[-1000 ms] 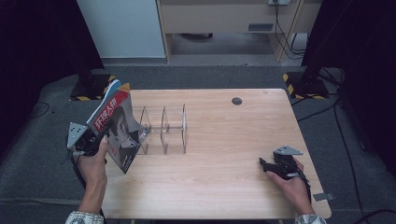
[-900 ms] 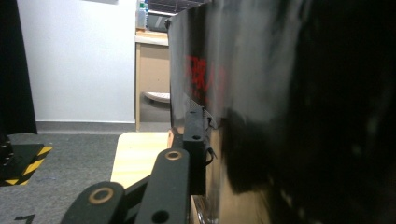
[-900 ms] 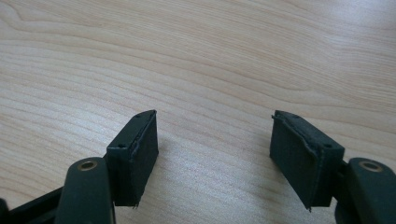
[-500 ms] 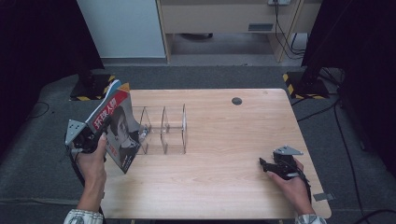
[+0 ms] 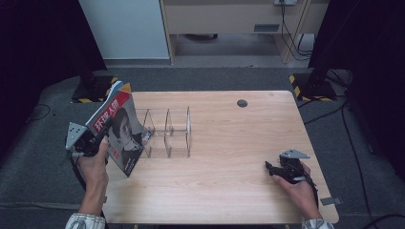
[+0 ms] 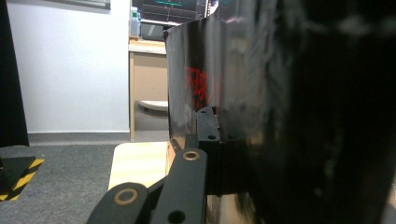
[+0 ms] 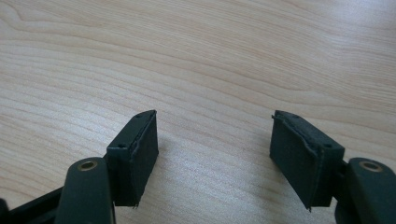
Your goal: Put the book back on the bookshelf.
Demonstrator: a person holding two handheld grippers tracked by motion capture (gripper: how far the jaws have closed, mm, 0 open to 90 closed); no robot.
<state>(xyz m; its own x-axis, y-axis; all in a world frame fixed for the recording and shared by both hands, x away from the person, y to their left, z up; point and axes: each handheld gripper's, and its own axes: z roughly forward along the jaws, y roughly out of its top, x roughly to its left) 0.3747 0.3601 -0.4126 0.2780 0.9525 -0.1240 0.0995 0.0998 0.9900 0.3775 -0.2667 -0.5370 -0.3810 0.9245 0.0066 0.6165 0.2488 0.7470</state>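
At table's left edge, left hand-held gripper (image 5: 98, 138) clamping tilted red-titled magazine (image 5: 119, 131) with portrait cover, right hand-held gripper (image 5: 269, 167) wide, empty.

Table: a light wooden top (image 5: 229, 181) with rounded corners stood in the middle of the room; a small dark round spot (image 5: 242, 103) lay near its far edge.
Floor: grey carpet (image 5: 215, 78) ran round the table on every side.
Wall panel: a white board (image 5: 125, 28) stood upright beyond the table's far left.
Desk: a pale wood desk (image 5: 234, 19) stood behind the table, with cables (image 5: 291, 33) hanging at its right.
Stands: two black bases with yellow-black hazard stripes (image 5: 313, 88) sat on the carpet, left and right.
Sides: dark drapes (image 5: 43, 43) closed off both flanks.
Light: even, indoor.
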